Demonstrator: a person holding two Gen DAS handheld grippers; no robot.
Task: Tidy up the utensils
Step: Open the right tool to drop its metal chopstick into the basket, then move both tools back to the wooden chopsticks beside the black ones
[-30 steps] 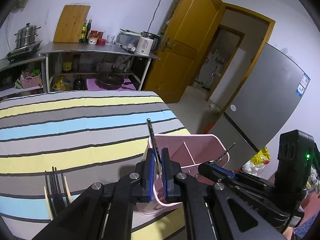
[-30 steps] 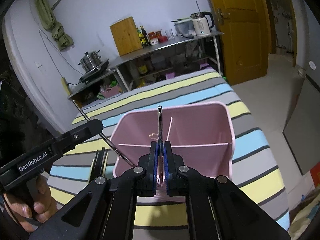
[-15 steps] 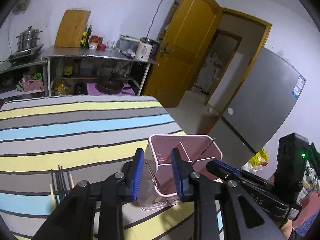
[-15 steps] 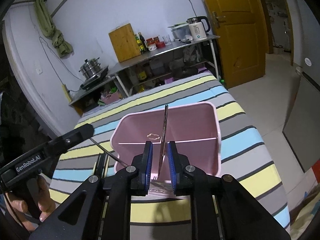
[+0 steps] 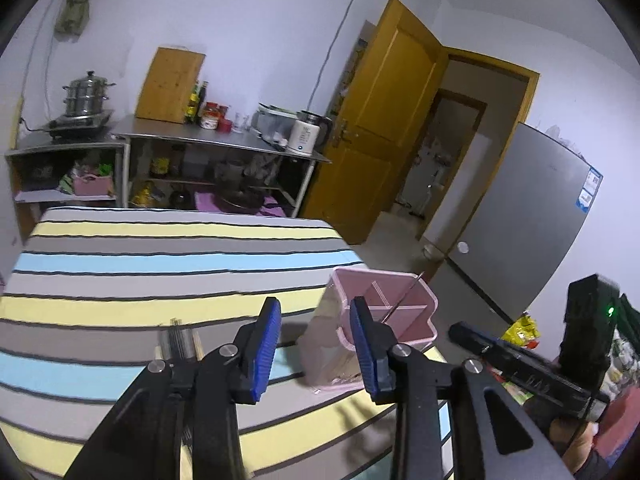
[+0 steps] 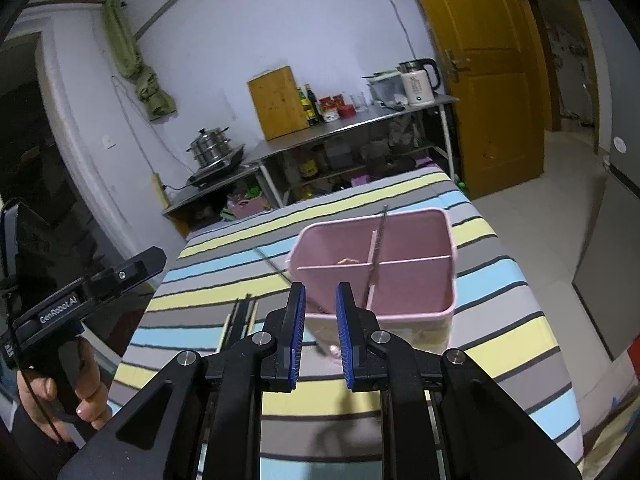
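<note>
Both grippers are hovering w/ nothing in them. Left gripper (image 5: pixel 316 344) is sitting wide open, blue pads well apart; right gripper (image 6: pixel 320 330) is gaping a bit narrower, also holding nothing.

Pink bin (image 6: pixel 400 268) is standing on the striped surface (image 5: pixel 140 264), just ahead of the right gripper and ahead-right of the left one. A thin metal utensil (image 6: pixel 378 248) is leaning inside it near the divider, tip poking above the rim; a 2nd slim one seems to be angling out by the bin's left corner, too blurred to be sure.

What's left: a bundle of dark forks w/ pale chopsticks (image 5: pixel 178 340) is lying flat on the surface, ahead-left of the left gripper, close by its left pad. In the right view the same bundle (image 6: pixel 238 316) is lying further off to the left. Long axis is running roughly away from the grippers, handles vs tines hard to tell.

So the left gripper is looking nearer, prob. the one for the next pick, closing across the bundle's narrow width.
</note>
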